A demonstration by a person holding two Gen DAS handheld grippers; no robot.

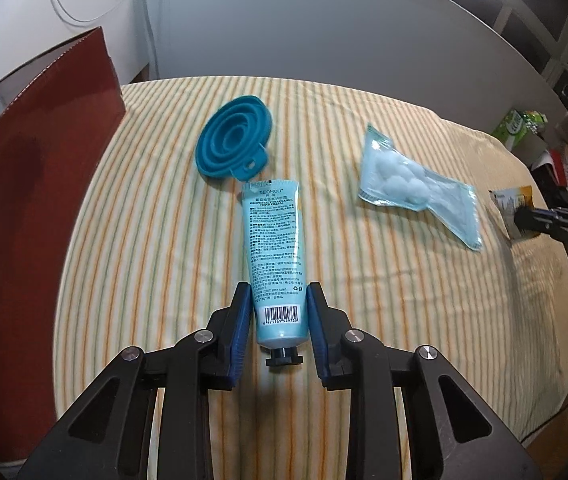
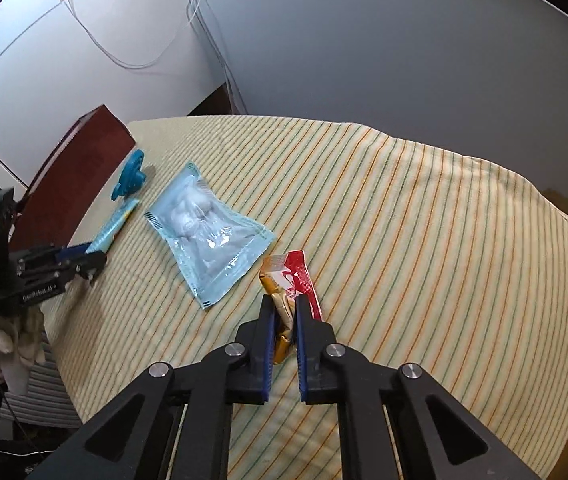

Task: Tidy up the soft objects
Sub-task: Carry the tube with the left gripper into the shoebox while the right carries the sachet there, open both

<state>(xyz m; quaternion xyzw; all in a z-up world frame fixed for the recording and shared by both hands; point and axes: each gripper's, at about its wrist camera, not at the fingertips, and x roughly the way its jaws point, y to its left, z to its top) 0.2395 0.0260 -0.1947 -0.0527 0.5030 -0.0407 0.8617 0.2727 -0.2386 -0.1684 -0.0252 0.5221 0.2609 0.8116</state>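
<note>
Gripping two items at once: our left gripper [image 1: 280, 312] has its jaws clamped on the cap end of the hand cream tube [image 1: 275, 256], pads pressing both sides by the barcode. Our right gripper [image 2: 285, 322] has its jaws nearly closed, pinching the crumpled end of the yellow-and-red snack sachet [image 2: 289, 284].

Tube points away from us, its crimped tail just beside the teal collapsible funnel [image 1: 234, 142]; we can't tell whether they touch. Cotton ball pouch [image 2: 206, 232] lies flat between the two grippers, untouched. Red box [image 1: 40, 200] stands open at the left edge of the striped cloth [image 2: 423, 240] covering the table; we judge it the likely drop target.

How we'd do this step well:
- Lift the tube straight up first, so its tail clears the funnel without dragging it.
- Keep squeeze moderate; a soft tube bulges and can slip out forward.
- Sachet grip is thin and off-centre; expect it to droop, so move slowly.
- Stagger the arms towards the box to avoid crossing.
</note>
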